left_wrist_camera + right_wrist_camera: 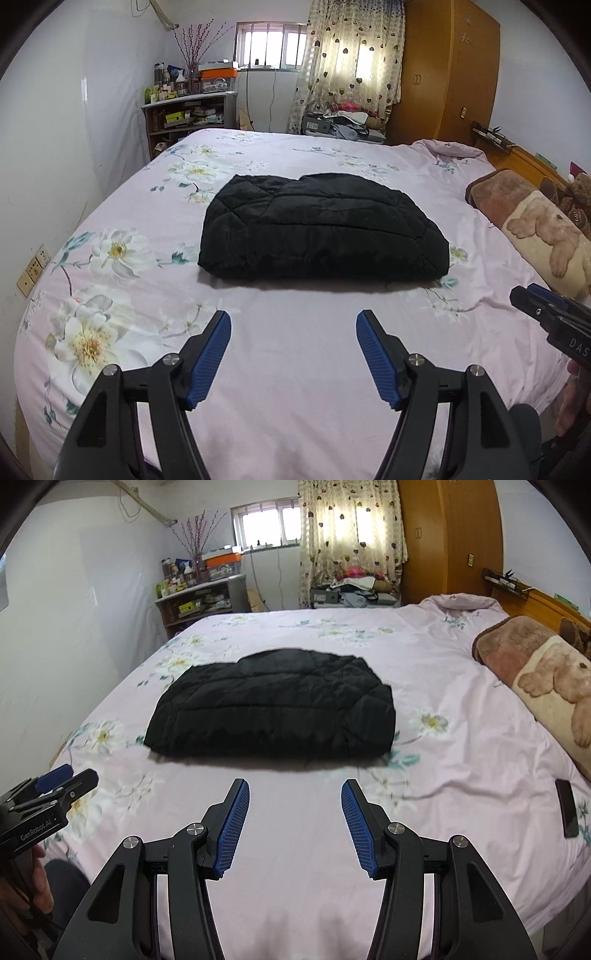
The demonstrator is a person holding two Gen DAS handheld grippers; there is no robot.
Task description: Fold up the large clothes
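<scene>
A black quilted jacket (321,229) lies folded into a compact rectangle in the middle of the pink floral bed (295,350); it also shows in the right wrist view (273,709). My left gripper (293,321) is open and empty, held above the sheet short of the jacket's near edge. My right gripper (294,788) is open and empty too, likewise short of the jacket. Each gripper shows at the edge of the other's view, the right one (535,299) and the left one (62,779).
A brown bear-print blanket roll (539,672) lies along the bed's right side by the wooden headboard. A dark phone (567,806) lies on the sheet at the right. A white wall runs along the bed's left. A cluttered shelf (184,110) and wardrobe (450,70) stand beyond.
</scene>
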